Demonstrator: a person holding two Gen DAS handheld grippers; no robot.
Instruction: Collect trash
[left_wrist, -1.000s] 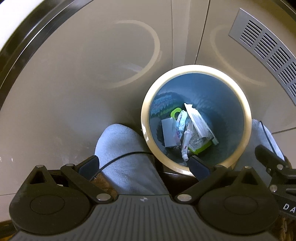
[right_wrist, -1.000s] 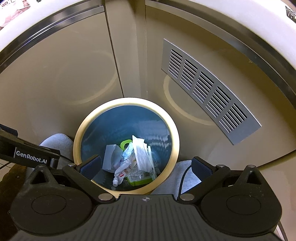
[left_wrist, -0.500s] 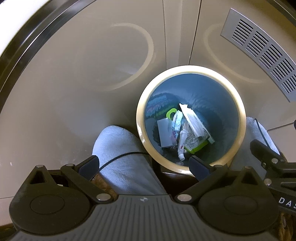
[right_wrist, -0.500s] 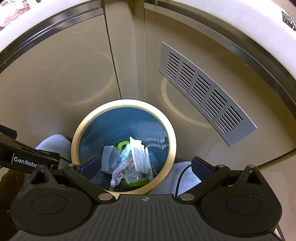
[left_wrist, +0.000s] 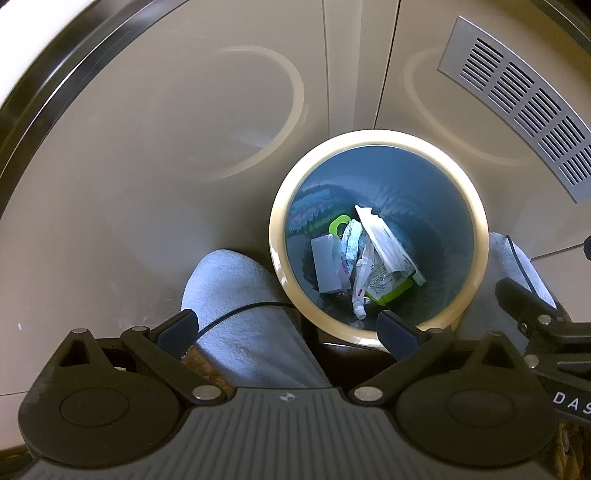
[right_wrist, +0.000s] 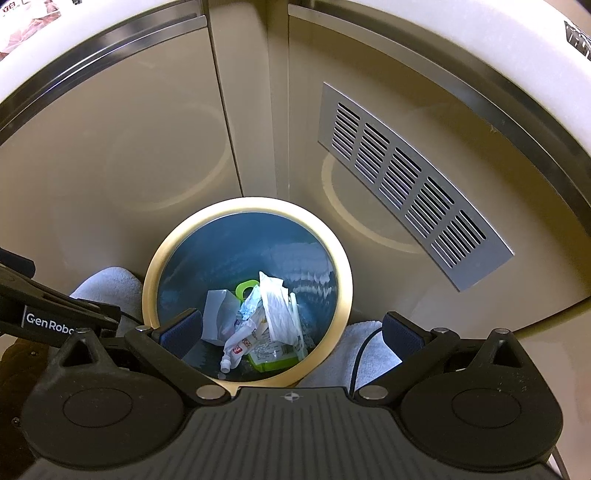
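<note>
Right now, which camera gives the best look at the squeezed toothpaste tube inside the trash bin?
The right wrist view: the toothpaste tube lies nearly unobstructed at the bottom of the bin, its red label and cap visible. The left wrist view shows the same tube edge-on and thinner, partly tucked among wrappers, its label hard to read.

"GenRobo" on left hand-held gripper; "DAS" on right hand-held gripper.

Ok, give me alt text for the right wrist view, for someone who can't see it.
Looking down into a round bin with a cream rim and blue inside, holding trash: a squeezed tube, white wrappers and a green packet. The open right gripper hovers over it, empty. Beige cabinet doors and a metal vent grille stand behind.
</note>
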